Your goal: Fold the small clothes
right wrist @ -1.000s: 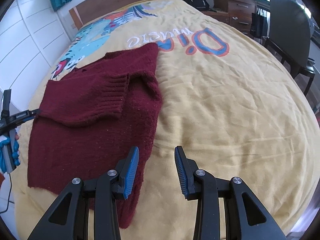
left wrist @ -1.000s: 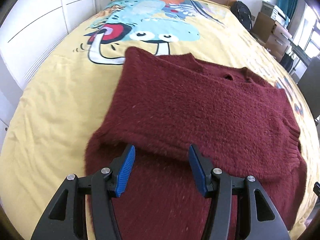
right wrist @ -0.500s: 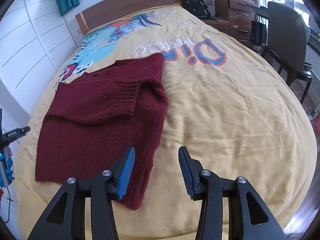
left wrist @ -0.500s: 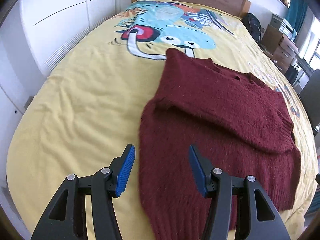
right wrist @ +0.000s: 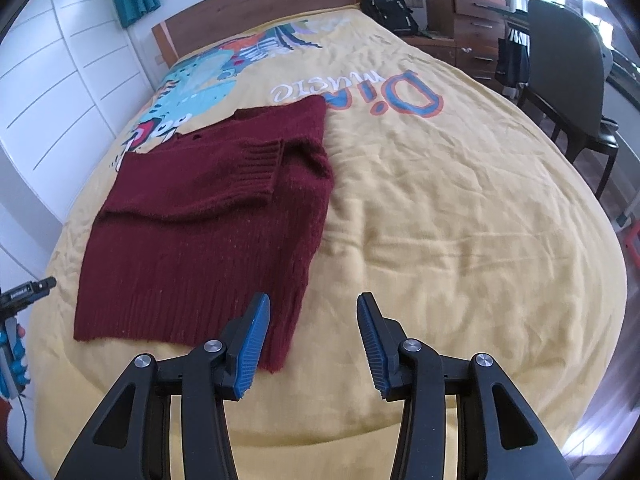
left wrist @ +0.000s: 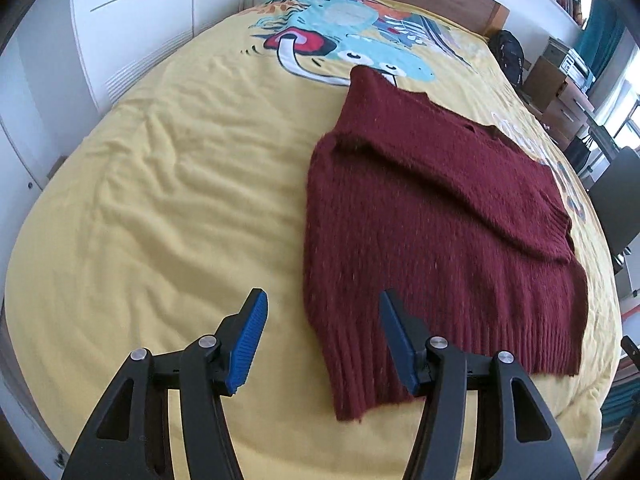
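Note:
A dark red knitted sweater lies flat on the yellow bedspread, with both sleeves folded across its chest. It also shows in the right wrist view, where a ribbed cuff lies on top. My left gripper is open and empty, above the sweater's near left hem corner. My right gripper is open and empty, above the hem's near right corner, its left finger over the knit.
The bedspread has a cartoon print and lettering. A wooden headboard stands at the far end. White wardrobe doors run along one side. A dark chair, drawers and a black backpack stand on the other.
Both grippers have pulled back toward the foot of the bed and away from the sweater. The left one moved off the knit to its hem corner. The sweater has not moved.

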The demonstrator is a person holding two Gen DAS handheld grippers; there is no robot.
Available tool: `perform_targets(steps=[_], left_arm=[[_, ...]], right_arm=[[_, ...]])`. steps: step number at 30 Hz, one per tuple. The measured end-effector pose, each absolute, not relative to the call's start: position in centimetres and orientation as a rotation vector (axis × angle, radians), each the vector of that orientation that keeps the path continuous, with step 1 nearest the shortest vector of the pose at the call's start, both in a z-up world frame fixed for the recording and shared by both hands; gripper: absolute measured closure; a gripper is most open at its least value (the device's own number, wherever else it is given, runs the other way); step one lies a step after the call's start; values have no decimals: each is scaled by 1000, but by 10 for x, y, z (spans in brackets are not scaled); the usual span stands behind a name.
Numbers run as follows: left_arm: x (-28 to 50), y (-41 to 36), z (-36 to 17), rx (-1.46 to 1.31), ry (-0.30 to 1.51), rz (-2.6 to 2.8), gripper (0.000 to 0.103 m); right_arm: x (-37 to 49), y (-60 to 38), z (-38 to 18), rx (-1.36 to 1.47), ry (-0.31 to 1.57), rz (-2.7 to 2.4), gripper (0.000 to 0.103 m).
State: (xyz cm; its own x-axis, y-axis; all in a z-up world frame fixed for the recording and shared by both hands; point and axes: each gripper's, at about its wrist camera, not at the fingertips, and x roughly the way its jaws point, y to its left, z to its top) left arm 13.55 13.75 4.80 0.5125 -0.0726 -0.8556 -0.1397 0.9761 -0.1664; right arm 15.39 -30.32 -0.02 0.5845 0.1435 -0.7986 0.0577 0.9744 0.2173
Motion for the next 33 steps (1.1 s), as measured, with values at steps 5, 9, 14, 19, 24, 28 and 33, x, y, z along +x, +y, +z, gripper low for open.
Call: perform_targets(steps=[5, 9, 14, 19, 24, 28, 33], left_arm=[[120, 138, 31, -272, 1067, 43, 50], [117, 132, 17, -300, 1098, 30, 50], [122, 122, 5, -306, 1123, 15, 50], [125, 119, -4, -307, 1139, 22, 50], [127, 124, -15, -329, 1164, 39, 50], [126, 125, -22, -342, 1181, 28, 50], [125, 127, -28, -369, 1193, 0, 50]], right_arm=[[151, -302, -9, 242, 966, 50, 56], [153, -297, -19, 243, 989, 61, 56], [159, -292, -33, 254, 1020, 72, 55], [166, -288, -47, 264, 1049, 85, 54], [175, -282, -61, 280, 1084, 104, 52], [183, -276, -77, 288, 1116, 122, 52], [193, -269, -93, 297, 1151, 141, 52]])
